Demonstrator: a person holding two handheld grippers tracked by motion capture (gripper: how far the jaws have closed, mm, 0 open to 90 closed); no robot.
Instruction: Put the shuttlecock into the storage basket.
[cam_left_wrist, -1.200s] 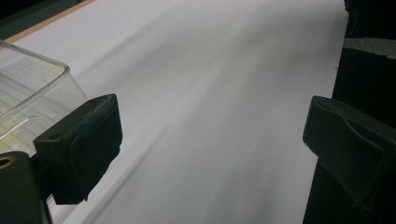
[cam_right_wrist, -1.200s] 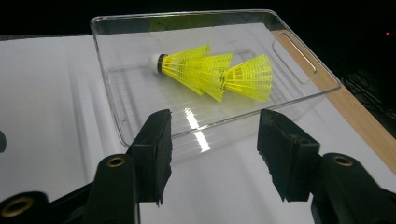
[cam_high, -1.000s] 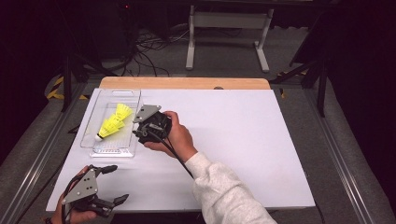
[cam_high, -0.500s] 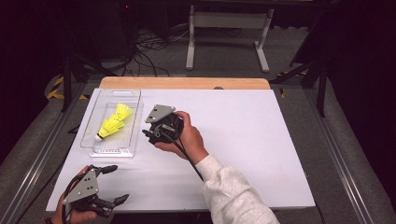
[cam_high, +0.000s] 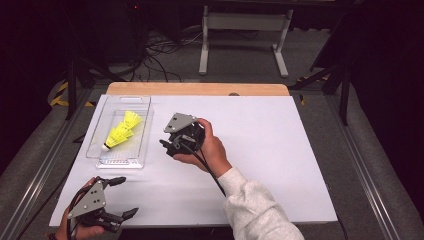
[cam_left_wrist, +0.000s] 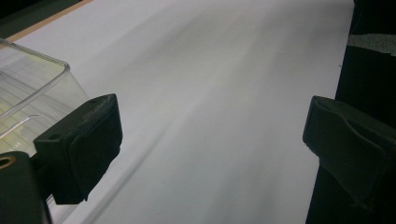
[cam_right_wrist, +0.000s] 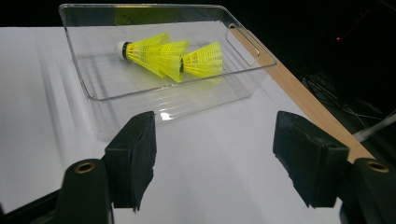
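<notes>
At the left near corner of the table (cam_high: 280, 150), which has a smooth matte white top and a pale wooden strip along its far edge, the left gripper (cam_high: 121, 196) rests in the person's hand. Its two black jaws stand wide apart with nothing between them; their pads look rubbery and slightly rough. On its top sits a flat grey plate with three corners.

Further back on the left lies a clear plastic tray (cam_high: 142, 150), rectangular with rounded corners, thin walls and a ribbed floor. Inside it lie yellow shuttlecocks (cam_right_wrist: 170, 55), cone-shaped and nested one into another, with a white rounded cork tip at one end; their skirts look like fine plastic mesh.

Just right of the tray, the right gripper (cam_high: 166, 146) is held above the table, pointing toward the tray. Its jaws have just been opening and hold nothing; they are apart from the tray.
</notes>
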